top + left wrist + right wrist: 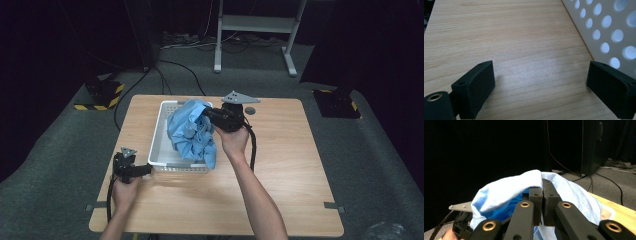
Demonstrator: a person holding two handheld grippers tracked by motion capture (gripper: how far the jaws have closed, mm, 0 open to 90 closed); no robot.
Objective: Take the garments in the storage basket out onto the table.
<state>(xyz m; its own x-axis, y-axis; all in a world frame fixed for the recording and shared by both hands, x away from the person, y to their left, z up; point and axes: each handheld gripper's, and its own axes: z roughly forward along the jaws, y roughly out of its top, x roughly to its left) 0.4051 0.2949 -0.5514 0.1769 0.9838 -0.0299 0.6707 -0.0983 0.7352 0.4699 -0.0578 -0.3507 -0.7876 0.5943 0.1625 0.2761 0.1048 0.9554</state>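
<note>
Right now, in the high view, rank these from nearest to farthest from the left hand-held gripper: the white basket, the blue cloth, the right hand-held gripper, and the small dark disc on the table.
1. White basket: its near corner is right beside the left hand-held gripper.
2. Blue cloth: heaped in the basket, spilling over its near right corner.
3. Right hand-held gripper: raised over the basket's far right, shut on the cloth.
4. Small dark disc: far right, near the table's back edge.

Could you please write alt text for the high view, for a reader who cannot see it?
A person's right gripper lifts a crumpled light-blue cloth from a white perforated plastic basket on a light wooden table. Their left gripper rests open beside the basket's near-left corner.
</note>
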